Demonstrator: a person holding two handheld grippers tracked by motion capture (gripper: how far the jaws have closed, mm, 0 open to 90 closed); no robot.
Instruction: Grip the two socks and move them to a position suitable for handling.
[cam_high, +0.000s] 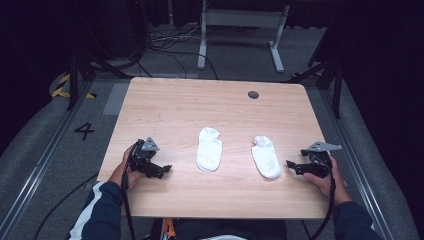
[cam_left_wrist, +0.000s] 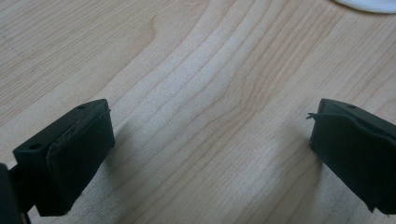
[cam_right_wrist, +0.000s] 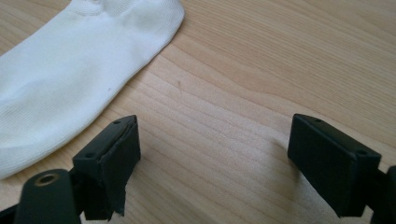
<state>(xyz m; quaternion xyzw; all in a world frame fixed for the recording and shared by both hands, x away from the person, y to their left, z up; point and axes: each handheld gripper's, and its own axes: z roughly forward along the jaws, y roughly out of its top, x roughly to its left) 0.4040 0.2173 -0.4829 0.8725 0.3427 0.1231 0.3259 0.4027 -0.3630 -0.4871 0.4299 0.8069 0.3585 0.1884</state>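
Two white ankle socks lie flat on the wooden table (cam_high: 175, 100): the left sock (cam_high: 209, 149) near the middle and the right sock (cam_high: 266, 156) beside it. My left gripper (cam_high: 162, 170) rests on the table to the left of the left sock, open, with bare wood between its jaws (cam_left_wrist: 210, 135). A sliver of sock (cam_left_wrist: 369, 4) shows at the top edge of the left gripper view. My right gripper (cam_high: 292, 166) sits just right of the right sock, open and empty (cam_right_wrist: 212, 149). The right sock (cam_right_wrist: 70, 70) lies close to its left jaw.
A dark round grommet (cam_high: 253, 94) sits in the table's far right area. Beyond the table stand a white desk frame (cam_high: 240, 30) and floor cables (cam_high: 170, 47). A floor marking "4" (cam_high: 84, 131) lies to the left. Bare wood surrounds both socks.
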